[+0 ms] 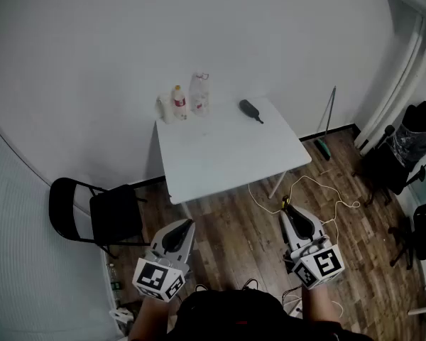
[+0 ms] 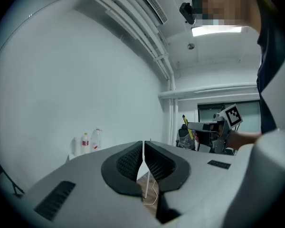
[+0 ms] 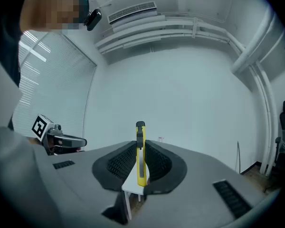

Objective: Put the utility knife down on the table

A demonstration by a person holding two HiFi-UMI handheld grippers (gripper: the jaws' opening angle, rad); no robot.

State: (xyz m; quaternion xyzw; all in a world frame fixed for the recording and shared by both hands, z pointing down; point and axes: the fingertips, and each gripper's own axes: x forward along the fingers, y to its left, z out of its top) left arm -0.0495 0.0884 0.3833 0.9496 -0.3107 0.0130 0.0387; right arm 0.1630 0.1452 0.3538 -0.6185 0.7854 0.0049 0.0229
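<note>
Clearest in the right gripper view: slim yellow utility knife upright, clamped in the right tongs. Left tongs together, empty. White square table stands well ahead of both, near half open.

The head view looks steeply down from above the person; the table sits well off at upper centre, with the left gripper and right gripper near the bottom edge. Each gripper view rides close behind its own jaws, facing level towards the wall. All three views share the table, and each gripper view catches the other gripper at mid-height
</note>
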